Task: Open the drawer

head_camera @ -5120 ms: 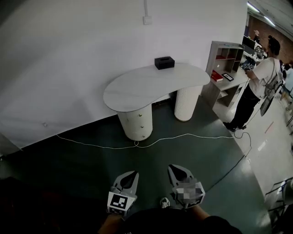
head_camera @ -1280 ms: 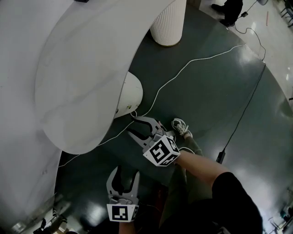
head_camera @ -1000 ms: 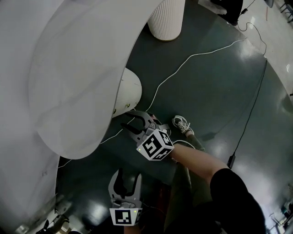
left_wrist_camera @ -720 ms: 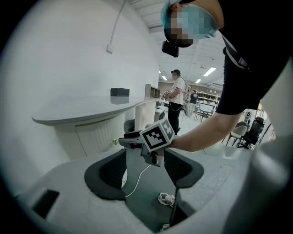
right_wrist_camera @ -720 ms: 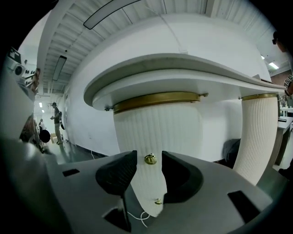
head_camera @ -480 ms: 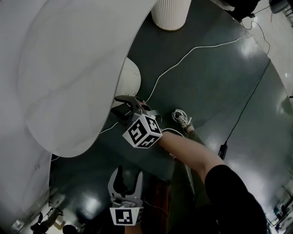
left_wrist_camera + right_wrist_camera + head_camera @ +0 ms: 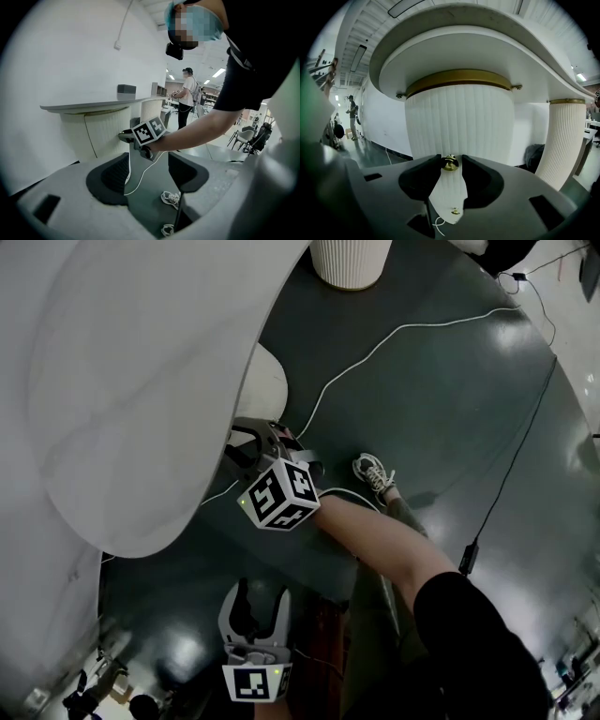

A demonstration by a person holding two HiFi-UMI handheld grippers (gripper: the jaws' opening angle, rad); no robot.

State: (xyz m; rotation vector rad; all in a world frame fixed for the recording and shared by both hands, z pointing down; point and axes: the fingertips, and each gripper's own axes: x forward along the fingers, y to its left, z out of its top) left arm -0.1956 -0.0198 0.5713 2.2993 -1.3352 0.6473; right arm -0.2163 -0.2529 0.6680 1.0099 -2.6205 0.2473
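Note:
The drawer fronts belong to a white ribbed pedestal (image 7: 459,122) under the kidney-shaped white table top (image 7: 141,381). A gold knob (image 7: 450,163) sits right between the fingertips of my right gripper (image 7: 451,162); the jaws are closing round it, with a sliver of gap still showing. A second gold knob (image 7: 452,212) shows lower down. In the head view my right gripper (image 7: 240,446) reaches under the table edge at the pedestal (image 7: 264,390). My left gripper (image 7: 253,613) hangs low and back, open and empty, also seen at its own jaws (image 7: 147,173).
A second ribbed leg (image 7: 350,261) stands further along the table. A white cable (image 7: 394,334) and a black cable (image 7: 511,474) run over the dark floor. My shoe (image 7: 375,474) is beside the right arm. Another person (image 7: 187,98) stands far off.
My right gripper has moved left and in under the table edge, up to the pedestal. The left gripper has sunk slightly and stays open.

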